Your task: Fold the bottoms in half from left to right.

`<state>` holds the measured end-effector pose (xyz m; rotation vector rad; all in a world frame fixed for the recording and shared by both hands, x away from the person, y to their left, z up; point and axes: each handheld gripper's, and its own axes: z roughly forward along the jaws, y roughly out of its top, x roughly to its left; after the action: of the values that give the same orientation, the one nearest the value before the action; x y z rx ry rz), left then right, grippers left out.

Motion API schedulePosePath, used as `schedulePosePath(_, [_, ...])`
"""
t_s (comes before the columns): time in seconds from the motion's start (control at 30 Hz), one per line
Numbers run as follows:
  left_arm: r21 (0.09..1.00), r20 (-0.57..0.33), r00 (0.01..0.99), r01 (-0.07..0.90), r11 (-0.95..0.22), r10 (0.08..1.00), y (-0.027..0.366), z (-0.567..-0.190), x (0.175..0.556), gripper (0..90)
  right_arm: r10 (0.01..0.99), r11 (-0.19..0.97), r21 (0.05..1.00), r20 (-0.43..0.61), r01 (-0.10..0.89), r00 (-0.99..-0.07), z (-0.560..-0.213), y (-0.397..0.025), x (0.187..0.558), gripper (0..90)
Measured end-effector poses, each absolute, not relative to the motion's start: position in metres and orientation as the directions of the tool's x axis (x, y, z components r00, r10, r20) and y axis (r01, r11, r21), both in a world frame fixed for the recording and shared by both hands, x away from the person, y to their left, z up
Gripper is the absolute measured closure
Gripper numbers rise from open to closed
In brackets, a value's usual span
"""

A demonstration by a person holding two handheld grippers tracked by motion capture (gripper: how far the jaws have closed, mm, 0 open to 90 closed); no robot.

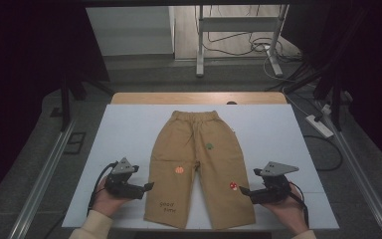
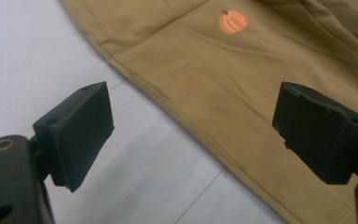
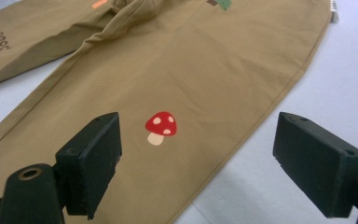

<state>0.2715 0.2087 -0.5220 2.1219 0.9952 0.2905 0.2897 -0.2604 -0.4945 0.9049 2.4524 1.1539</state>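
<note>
Your high view looks forward and down from your near edge, taking in the whole table [image 1: 129, 124] and the trousers [image 1: 199, 164] from far off. Your left gripper view sits low and close at the trousers' left edge, near the pumpkin [image 2: 233, 22]. Your right gripper view sits equally close at their right edge, over the mushroom [image 3: 161, 127]; both patches show from above too.

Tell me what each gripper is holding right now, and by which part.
Nothing is held. The left gripper and the right gripper both have open jaws, poised by the outer edges of the tan trousers lying flat on the table.
</note>
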Motion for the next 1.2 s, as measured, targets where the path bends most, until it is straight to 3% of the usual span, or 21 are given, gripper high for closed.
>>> schedulePosePath(0.57, [0.721,-0.106,0.662,0.565,-0.401,0.742,0.208,-0.521,0.273,12.2,0.587,0.476,0.785,0.053,0.398,-0.808,-0.491,-0.233,0.288,16.0])
schedulePosePath(1.2, [0.723,-0.105,0.662,0.563,-0.400,0.742,0.209,-0.520,0.275,12.2,0.556,0.506,0.790,0.007,0.346,-0.831,-0.490,-0.201,0.289,15.2])
